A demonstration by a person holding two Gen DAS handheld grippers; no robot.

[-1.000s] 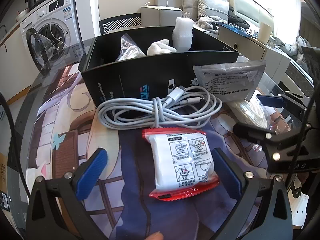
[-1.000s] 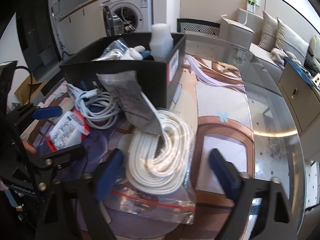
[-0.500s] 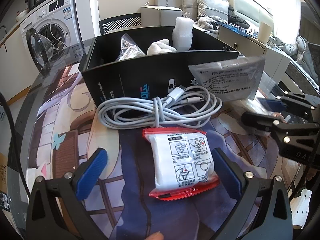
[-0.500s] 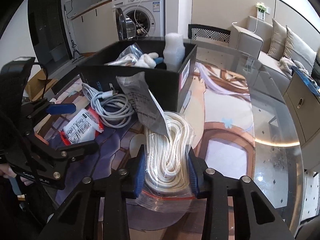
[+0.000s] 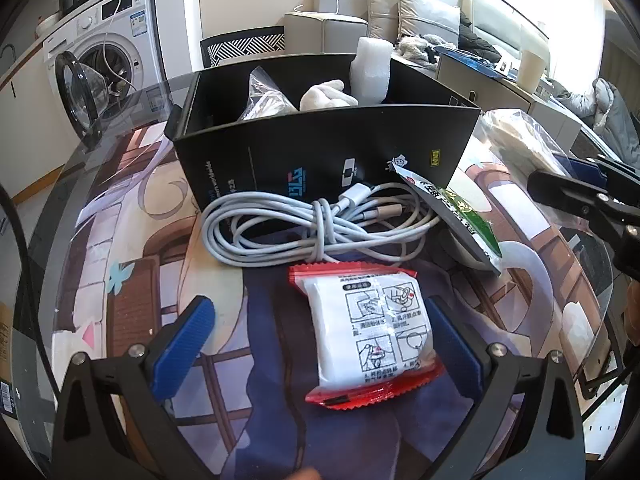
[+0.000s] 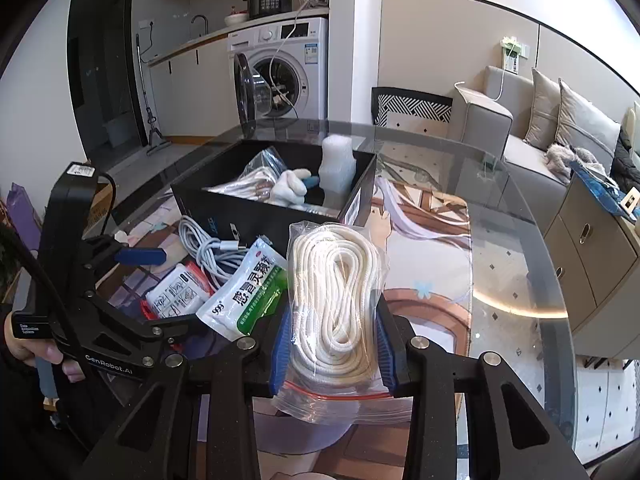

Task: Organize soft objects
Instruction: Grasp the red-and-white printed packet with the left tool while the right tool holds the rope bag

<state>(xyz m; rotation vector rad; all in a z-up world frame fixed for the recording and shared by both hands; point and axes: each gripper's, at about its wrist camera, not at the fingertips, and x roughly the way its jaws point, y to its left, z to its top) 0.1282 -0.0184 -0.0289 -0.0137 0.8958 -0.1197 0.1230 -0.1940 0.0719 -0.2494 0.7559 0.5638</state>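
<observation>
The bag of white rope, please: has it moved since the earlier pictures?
Yes. The bag of white rope, clamped in the right tool, has risen off the table beside the black box; the green-and-white packet slid off it.

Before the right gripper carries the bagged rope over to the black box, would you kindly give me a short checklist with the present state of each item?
1. Right gripper shut on the bagged rope: ok, both pads press the bag's sides.
2. Bag lifted off the mat: ok, it hangs up in the right gripper.
3. Green and white sachet free of the bag: cannot tell, its edge lies by the pad.
4. Space in the black box: cannot tell, a bag, a white plush and a foam roll fill what shows.
5. Left gripper out of the way: ok, open around the red-edged packet, low on the mat.
</observation>
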